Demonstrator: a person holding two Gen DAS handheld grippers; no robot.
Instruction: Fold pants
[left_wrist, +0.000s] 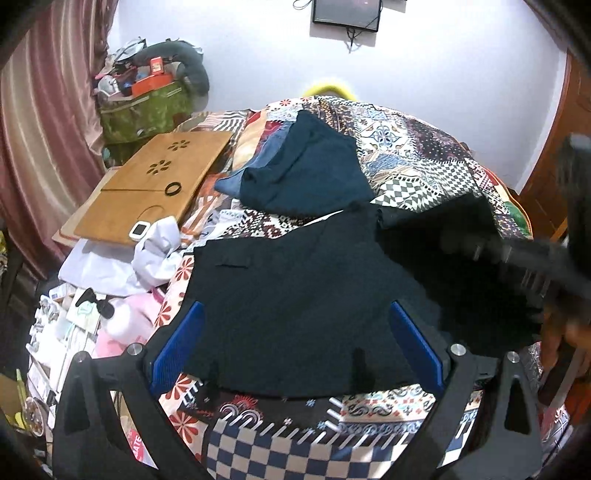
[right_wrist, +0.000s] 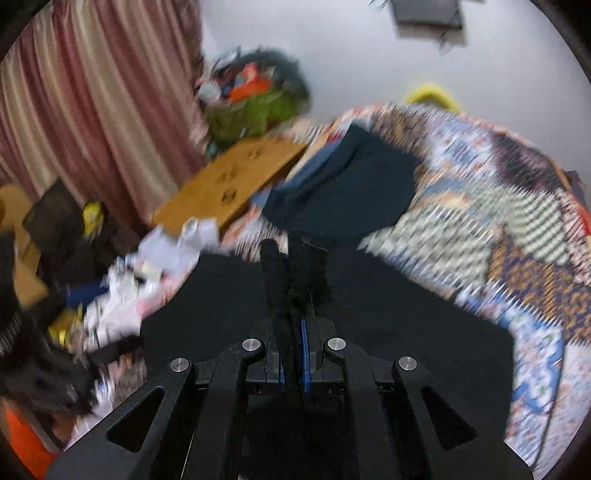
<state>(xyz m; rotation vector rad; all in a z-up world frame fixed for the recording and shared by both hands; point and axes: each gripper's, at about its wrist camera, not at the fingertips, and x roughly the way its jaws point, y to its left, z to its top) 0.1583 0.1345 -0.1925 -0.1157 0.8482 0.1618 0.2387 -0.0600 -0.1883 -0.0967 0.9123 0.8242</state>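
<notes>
Black pants (left_wrist: 295, 295) are spread on the patchwork bed (left_wrist: 424, 166), waistband near. Right tool (right_wrist: 293, 280) is clenched on a black fabric fold; view blurred. Left tool (left_wrist: 295, 350) is released, astride the waistband. Fold should be carried over evenly, edges matched.

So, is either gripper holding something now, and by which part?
The right gripper is shut on a bunched fold of the black pants; which part cannot be told. The left gripper is open over them, holding nothing.
</notes>
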